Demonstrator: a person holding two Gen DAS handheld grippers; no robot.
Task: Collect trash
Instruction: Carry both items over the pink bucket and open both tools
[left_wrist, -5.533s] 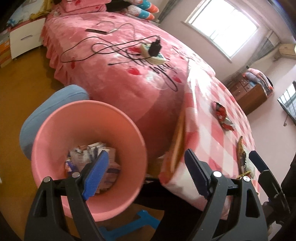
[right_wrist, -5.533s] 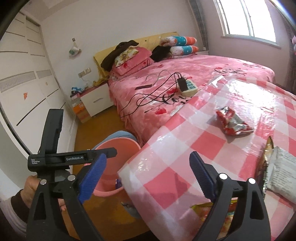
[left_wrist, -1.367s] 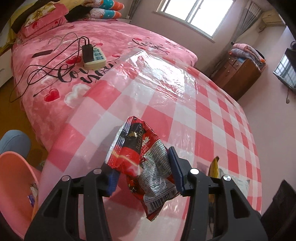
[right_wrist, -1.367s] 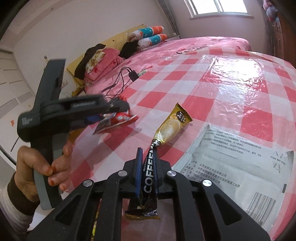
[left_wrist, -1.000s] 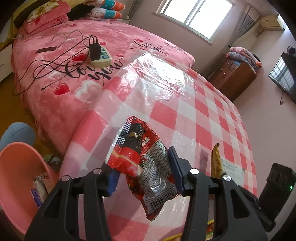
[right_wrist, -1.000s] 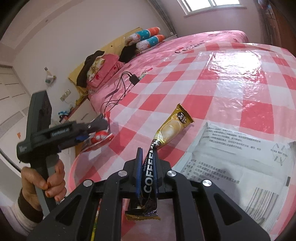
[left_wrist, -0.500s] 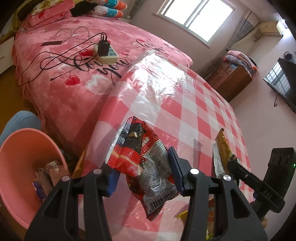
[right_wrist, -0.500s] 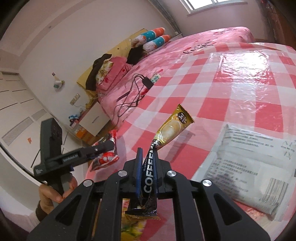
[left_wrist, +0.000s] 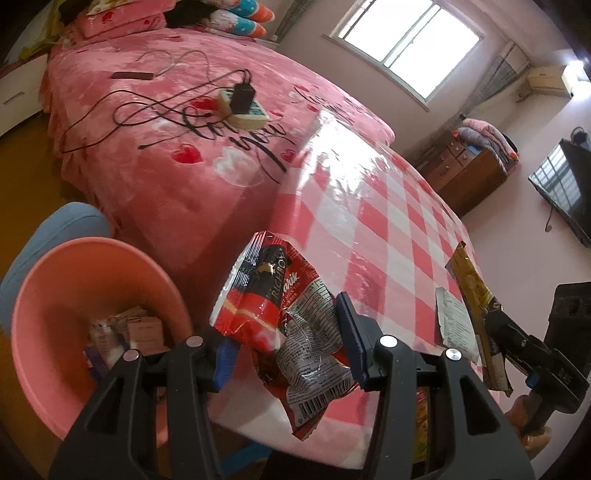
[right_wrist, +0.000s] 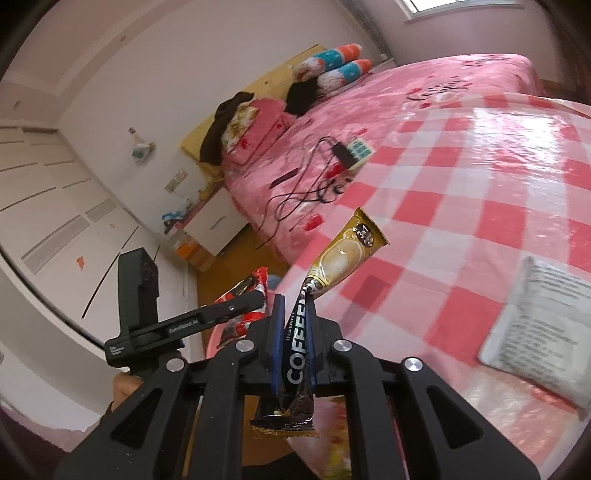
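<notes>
- left wrist view: the left gripper (left_wrist: 286, 341) is clamped on a crumpled red snack wrapper (left_wrist: 275, 314), its blue pads pressing the wrapper from both sides, above the near edge of the checked table (left_wrist: 373, 236).
- a pink trash bin (left_wrist: 55, 317) stands on the floor just off that table edge, to the lower left, with boxes and papers inside; the wrapper is beside the bin's rim, not over its mouth.
- a white paper packet (left_wrist: 456, 325) lies flat on the table near its right edge.
- right wrist view: the right gripper (right_wrist: 293, 334) is closed tight on a gold and black instant coffee sachet (right_wrist: 343, 258); the sachet's gold end sticks up past the pads, clear of the table, and its black end hangs below them.
- behind the table, a bed with a pink heart-print blanket (left_wrist: 177, 122) carries a power strip (left_wrist: 243, 109) with a plugged-in charger and trailing black cables.
</notes>
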